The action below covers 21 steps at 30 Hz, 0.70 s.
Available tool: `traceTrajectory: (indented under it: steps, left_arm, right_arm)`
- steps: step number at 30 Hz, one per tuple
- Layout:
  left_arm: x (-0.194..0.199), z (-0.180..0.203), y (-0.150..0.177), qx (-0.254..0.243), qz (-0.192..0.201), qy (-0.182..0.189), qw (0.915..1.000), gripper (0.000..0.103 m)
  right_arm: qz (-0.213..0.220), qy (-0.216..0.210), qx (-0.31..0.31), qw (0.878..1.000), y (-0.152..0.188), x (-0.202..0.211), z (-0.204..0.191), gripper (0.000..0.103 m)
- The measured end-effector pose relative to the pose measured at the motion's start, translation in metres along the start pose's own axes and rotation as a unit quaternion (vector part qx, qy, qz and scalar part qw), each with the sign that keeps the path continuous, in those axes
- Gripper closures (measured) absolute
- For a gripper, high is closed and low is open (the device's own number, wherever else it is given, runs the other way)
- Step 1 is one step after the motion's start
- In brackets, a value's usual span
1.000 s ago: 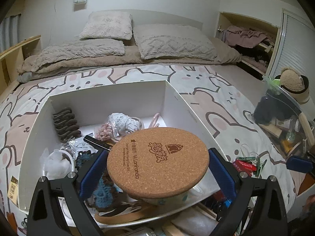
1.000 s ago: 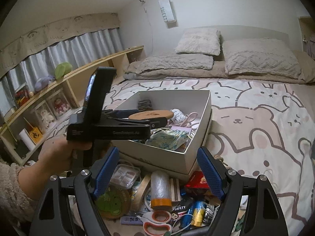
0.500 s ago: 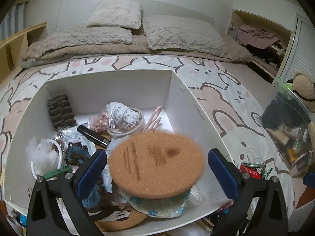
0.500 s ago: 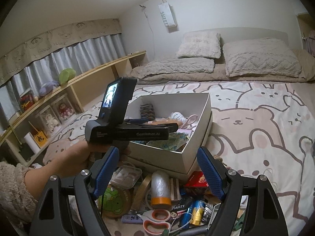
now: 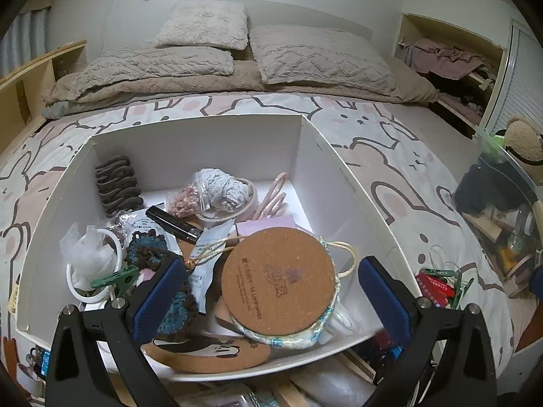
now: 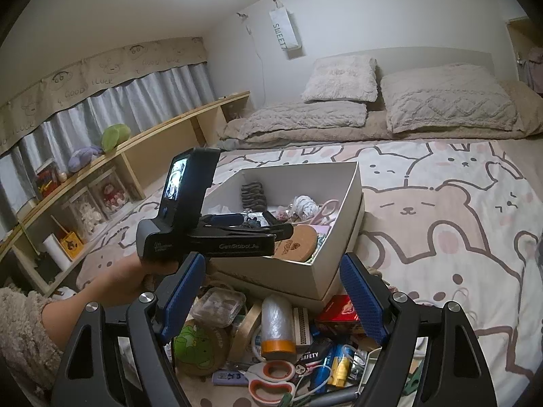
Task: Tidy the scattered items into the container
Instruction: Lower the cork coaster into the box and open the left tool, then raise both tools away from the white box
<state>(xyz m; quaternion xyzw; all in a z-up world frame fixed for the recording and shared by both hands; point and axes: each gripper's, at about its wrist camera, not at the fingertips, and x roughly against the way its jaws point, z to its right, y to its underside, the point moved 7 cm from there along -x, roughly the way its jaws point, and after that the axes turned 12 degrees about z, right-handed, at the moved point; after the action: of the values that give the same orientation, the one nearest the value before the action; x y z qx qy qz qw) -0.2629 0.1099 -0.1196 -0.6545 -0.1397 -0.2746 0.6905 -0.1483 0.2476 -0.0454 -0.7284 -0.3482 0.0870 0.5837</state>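
Item: white box [image 5: 342,183], centre of the left view, on the bed [image 5: 400,156]. Contents: cork coaster [image 5: 278,279] lower centre, lying flat on a blue-trimmed bundle, clear of both pads; second coaster [image 5: 207,352] against the near wall. Left tool [image 5: 271,291]: jaws wide apart, holding nothing. Right tool [image 6: 275,302]: jaws wide, empty, poised over the pile [image 6: 271,349] at lower centre of the right view (tape roll, scissors [image 6: 271,380], batteries, probably). Handling note: lift the left tool straight out without catching the cord; lower the right onto one item only.
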Motion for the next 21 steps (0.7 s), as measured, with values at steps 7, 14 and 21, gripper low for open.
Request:
traceTrajectory:
  steps: [7,14,21]
  left_arm:
    - [0.013,-0.003,-0.005,-0.001,0.007,0.000,1.0000,0.000]
    - [0.030,-0.008,-0.013,0.004,0.021,-0.001,0.9998,0.000]
    - [0.053,-0.014,-0.024,0.005,0.039,0.001,0.9992,0.000]
  right_arm:
    - [0.004,0.002,0.002,1.000,-0.004,0.001,-0.005,0.021]
    - [0.013,0.005,0.008,1.000,-0.013,0.002,-0.013,0.021]
    - [0.027,0.003,0.014,1.000,-0.023,0.004,-0.027,0.009]
